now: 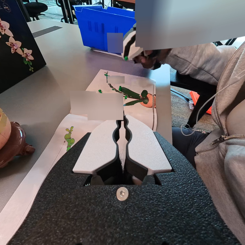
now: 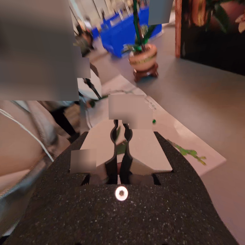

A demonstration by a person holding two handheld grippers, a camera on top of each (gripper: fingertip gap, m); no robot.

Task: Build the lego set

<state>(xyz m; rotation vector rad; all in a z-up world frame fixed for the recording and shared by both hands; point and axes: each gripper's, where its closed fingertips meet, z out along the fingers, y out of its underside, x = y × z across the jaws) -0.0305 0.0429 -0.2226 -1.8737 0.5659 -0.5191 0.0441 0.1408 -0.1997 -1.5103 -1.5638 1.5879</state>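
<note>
My left gripper [image 1: 123, 120] is shut low over an open instruction booklet [image 1: 140, 114]; a blur patch hides part of its fingertips. My right gripper [image 1: 128, 55] shows farther off in the left wrist view, raised above the table, shut on a small green piece [image 1: 126, 58] at its tips. In the right wrist view its own tips [image 2: 121, 124] are partly hidden by a patch. Small green pieces [image 1: 100, 91] lie loose on the booklet; one shows in the right wrist view [image 2: 154, 120]. A tan flower pot on a brown stand [image 2: 143, 59] holds green stems.
A blue bin [image 1: 103, 29] stands at the back of the grey table [image 1: 63, 63]. A black box with flower pictures [image 1: 15, 46] stands at the left. A person in a grey hoodie [image 1: 218, 119] sits at the table's right edge. The pot's stand [image 1: 13, 149] is close on the left.
</note>
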